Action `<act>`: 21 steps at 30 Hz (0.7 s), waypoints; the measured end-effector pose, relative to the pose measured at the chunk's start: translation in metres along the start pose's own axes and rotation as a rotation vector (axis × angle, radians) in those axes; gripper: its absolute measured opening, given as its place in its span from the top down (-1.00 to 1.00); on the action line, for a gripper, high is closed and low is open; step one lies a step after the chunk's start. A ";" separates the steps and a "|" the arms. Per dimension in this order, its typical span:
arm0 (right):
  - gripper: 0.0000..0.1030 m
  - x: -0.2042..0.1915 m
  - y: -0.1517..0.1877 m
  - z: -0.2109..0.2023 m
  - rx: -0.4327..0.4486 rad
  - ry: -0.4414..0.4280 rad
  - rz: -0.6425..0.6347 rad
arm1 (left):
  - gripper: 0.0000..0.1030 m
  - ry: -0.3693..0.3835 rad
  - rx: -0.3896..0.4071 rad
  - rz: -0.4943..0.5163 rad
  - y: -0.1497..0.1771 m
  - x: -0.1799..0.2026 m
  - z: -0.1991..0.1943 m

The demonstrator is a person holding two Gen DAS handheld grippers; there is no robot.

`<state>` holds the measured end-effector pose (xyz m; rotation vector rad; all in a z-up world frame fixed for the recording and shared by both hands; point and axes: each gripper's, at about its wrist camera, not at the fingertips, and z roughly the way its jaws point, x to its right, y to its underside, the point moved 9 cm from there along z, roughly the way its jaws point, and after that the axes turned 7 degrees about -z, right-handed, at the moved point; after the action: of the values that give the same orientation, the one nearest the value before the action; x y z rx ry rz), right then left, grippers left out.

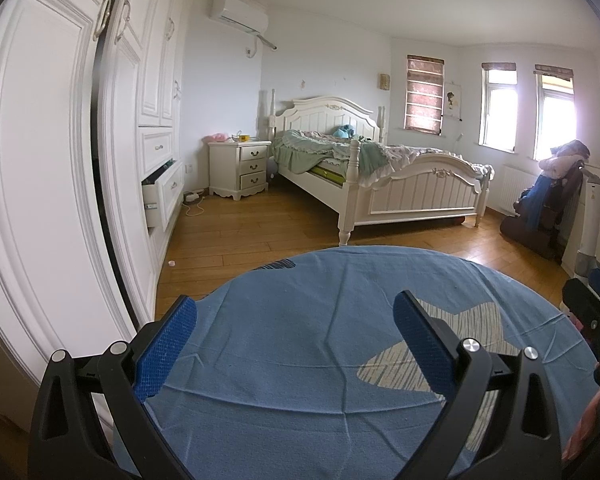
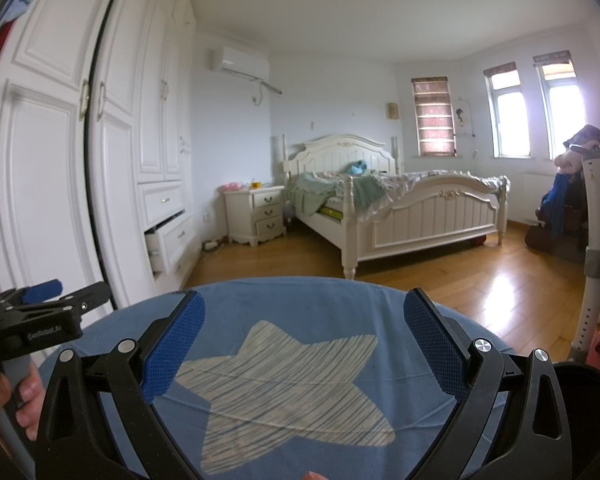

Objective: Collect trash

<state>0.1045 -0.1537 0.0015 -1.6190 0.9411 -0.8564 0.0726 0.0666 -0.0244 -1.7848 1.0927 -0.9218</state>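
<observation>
A white wardrobe (image 1: 60,152) fills the left wall, with one low drawer (image 1: 162,196) pulled out. Across the wooden floor (image 1: 260,224) stands a cream bed (image 1: 380,168) with rumpled green bedding, and a nightstand (image 1: 240,168) sits just beside its head. Nearest the cameras is a round table under a blue cloth (image 1: 300,340) with a pale striped star (image 2: 284,384) printed on it.

The left claw (image 1: 296,340) hangs over the cloth with its blue pads (image 1: 168,348) spread wide, grasping nothing. The right claw (image 2: 304,340) is likewise released and empty, its fingers framing the star.

The one thing that could be trash is a small pink scrap (image 1: 171,263) on the floor by the wardrobe's foot, beyond the table's edge, well apart from both claws and up-left of the left one; what it is cannot be told.
</observation>
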 end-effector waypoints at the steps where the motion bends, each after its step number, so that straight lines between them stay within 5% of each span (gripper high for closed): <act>1: -0.90 0.000 0.000 0.000 0.000 0.000 0.000 | -0.90 0.000 0.000 0.001 0.000 0.000 0.000; 21: -0.90 -0.001 0.000 0.002 -0.005 -0.001 -0.001 | -0.90 -0.007 0.000 0.001 0.003 0.002 -0.002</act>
<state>0.1064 -0.1521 0.0010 -1.6241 0.9430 -0.8543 0.0711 0.0635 -0.0260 -1.7858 1.0898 -0.9143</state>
